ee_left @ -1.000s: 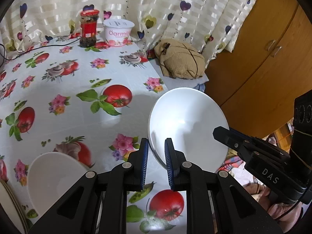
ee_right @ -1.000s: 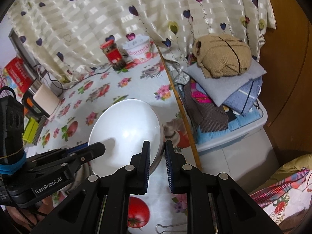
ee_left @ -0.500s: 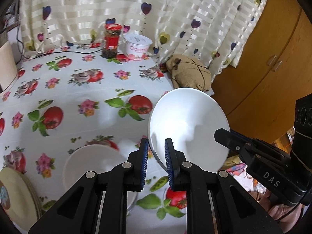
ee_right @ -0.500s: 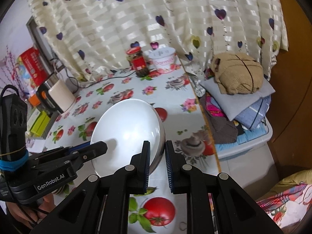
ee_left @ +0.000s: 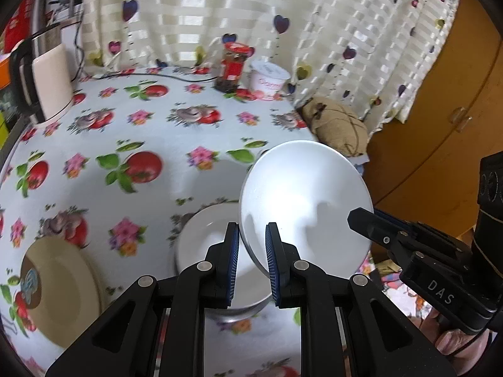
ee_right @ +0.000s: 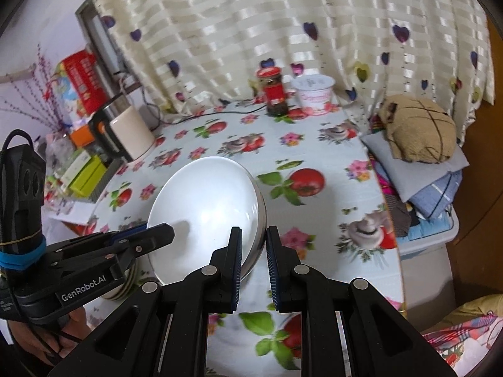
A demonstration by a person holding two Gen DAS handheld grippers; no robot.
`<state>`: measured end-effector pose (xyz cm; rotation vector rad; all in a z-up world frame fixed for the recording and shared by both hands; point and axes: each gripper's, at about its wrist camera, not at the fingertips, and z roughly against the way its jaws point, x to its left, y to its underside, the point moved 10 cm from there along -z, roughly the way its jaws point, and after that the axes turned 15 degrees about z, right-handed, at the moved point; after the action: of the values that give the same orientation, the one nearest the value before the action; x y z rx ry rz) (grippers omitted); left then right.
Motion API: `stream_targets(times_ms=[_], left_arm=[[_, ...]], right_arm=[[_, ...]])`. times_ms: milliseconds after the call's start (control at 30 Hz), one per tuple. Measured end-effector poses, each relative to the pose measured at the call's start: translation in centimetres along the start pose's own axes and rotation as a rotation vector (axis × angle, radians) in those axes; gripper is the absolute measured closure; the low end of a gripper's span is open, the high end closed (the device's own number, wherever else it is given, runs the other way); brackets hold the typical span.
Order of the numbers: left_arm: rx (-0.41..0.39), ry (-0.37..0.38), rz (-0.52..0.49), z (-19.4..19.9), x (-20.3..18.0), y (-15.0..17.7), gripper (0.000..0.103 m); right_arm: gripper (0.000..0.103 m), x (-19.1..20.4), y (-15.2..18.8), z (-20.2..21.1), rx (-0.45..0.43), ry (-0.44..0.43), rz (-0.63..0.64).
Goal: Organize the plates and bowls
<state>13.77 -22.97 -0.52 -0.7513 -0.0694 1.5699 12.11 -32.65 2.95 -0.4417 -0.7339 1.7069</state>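
— Over the flowered tablecloth (ee_left: 151, 132), what does the left wrist camera pick up?

— The left gripper (ee_left: 250, 260) clamped on the near rim of a white bowl (ee_left: 301, 201), held in the air and tilted so its hollow faces the lens; nothing is in it. The right gripper (ee_left: 364, 216) holds the far rim, though whether it is closed there I cannot tell from this side. Beneath sits a second white bowl (ee_left: 207, 235), upright on the cloth and bare inside. A cream plate stack (ee_left: 59, 286) lies at lower left. At the back stand a red-lidded jar (ee_left: 232, 66) of something dark and a sealed yoghurt tub (ee_left: 269, 78).

— And the right wrist camera?

— Same white bowl (ee_right: 204, 213), with the right gripper (ee_right: 254, 260) pinched on its rim and the left gripper (ee_right: 157, 232) reaching in opposite. The lower bowl is hidden here; only a plate stack edge (ee_right: 122, 289) peeks out. New here: a kettle (ee_right: 125, 132), a red box (ee_right: 83, 80), and a clear bin (ee_right: 424, 235) with folded clothes piled on it.
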Motion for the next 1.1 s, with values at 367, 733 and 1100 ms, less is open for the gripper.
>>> stream_targets(times_ms=[367,733,1100], left_arm=[[0.038,-0.08,0.047,-0.6,3.7,0.9,0.085],[0.105,-0.119,0.07,-2.4,5.2,1.7,0.085],[0.14,-0.131,0.079,-3.3,5.6,2.0,0.085]], right_arm=[[0.088,3.4,1.0,-2.8,0.061,-0.071,0.032],[0.088,3.8,2.4,-5.5,0.133,-0.1,0.02],[0.087,3.7,3.1,-6.5,0.171,-0.107,0.018]])
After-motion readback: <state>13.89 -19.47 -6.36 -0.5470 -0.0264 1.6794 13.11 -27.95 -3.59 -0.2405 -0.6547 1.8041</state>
